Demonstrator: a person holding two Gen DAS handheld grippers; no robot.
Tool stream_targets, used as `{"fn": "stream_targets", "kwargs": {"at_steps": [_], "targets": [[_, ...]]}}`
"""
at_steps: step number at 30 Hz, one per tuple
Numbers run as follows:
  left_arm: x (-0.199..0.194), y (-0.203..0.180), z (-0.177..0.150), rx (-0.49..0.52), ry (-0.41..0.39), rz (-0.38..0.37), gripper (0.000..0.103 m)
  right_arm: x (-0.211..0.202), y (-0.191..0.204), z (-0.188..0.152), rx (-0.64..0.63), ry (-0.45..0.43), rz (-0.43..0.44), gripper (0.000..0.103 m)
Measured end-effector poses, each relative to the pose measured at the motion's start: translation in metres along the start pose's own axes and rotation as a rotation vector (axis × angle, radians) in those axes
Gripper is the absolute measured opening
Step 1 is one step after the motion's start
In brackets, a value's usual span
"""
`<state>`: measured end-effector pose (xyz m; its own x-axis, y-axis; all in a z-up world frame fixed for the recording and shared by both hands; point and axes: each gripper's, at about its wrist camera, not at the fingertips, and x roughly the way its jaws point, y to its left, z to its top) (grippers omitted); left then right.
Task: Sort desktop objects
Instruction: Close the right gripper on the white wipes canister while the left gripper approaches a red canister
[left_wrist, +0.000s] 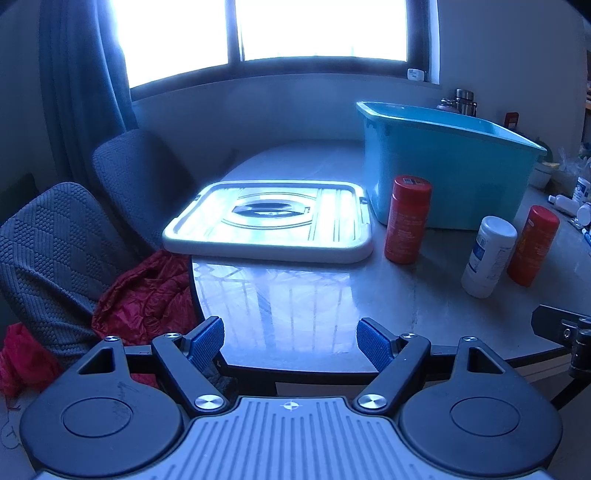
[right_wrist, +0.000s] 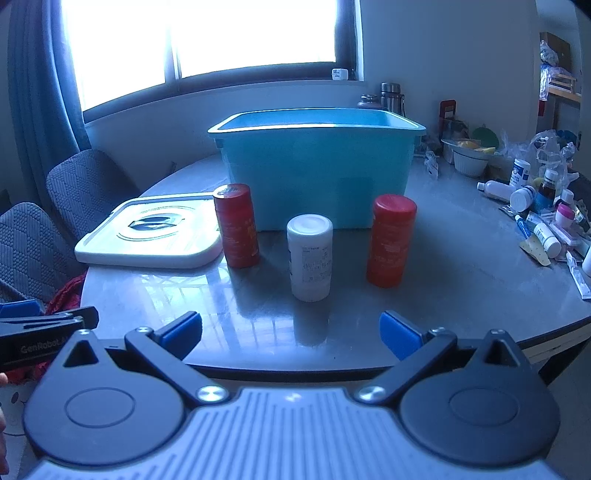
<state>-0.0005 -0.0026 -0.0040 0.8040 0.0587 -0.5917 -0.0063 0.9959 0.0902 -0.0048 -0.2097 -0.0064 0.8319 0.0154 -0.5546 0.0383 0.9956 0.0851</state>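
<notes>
A teal bin (right_wrist: 317, 166) stands open on the grey table (right_wrist: 443, 280); it also shows in the left wrist view (left_wrist: 450, 170). In front of it stand a red canister (right_wrist: 236, 225), a white bottle (right_wrist: 310, 258) and a second red canister (right_wrist: 391, 240). In the left wrist view they are the red canister (left_wrist: 406, 219), the white bottle (left_wrist: 487, 256) and the other red canister (left_wrist: 533, 245). The bin's white lid (right_wrist: 147, 236) lies flat at the left (left_wrist: 269, 221). My left gripper (left_wrist: 290, 345) and my right gripper (right_wrist: 291, 334) are open and empty at the table's near edge.
Several small medicine bottles and packets (right_wrist: 539, 218) clutter the table's right side, with a white bowl (right_wrist: 469, 162) behind. Two grey chairs (left_wrist: 55, 258) and a red cloth (left_wrist: 147, 295) sit left of the table. Flasks (right_wrist: 391, 94) stand by the window wall.
</notes>
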Motion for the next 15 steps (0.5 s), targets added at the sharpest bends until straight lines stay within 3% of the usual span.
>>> {"fn": "stream_targets", "kwargs": {"at_steps": [10,15], "targets": [[0.013,-0.011,0.000,-0.004,-0.006,0.016,0.081,0.002,0.000,-0.002,0.001,0.006,-0.001,0.103],[0.001,0.005,0.001,-0.021,0.002,0.004,0.081,0.001,-0.001,-0.002,-0.003,0.002,0.000,0.103]]}}
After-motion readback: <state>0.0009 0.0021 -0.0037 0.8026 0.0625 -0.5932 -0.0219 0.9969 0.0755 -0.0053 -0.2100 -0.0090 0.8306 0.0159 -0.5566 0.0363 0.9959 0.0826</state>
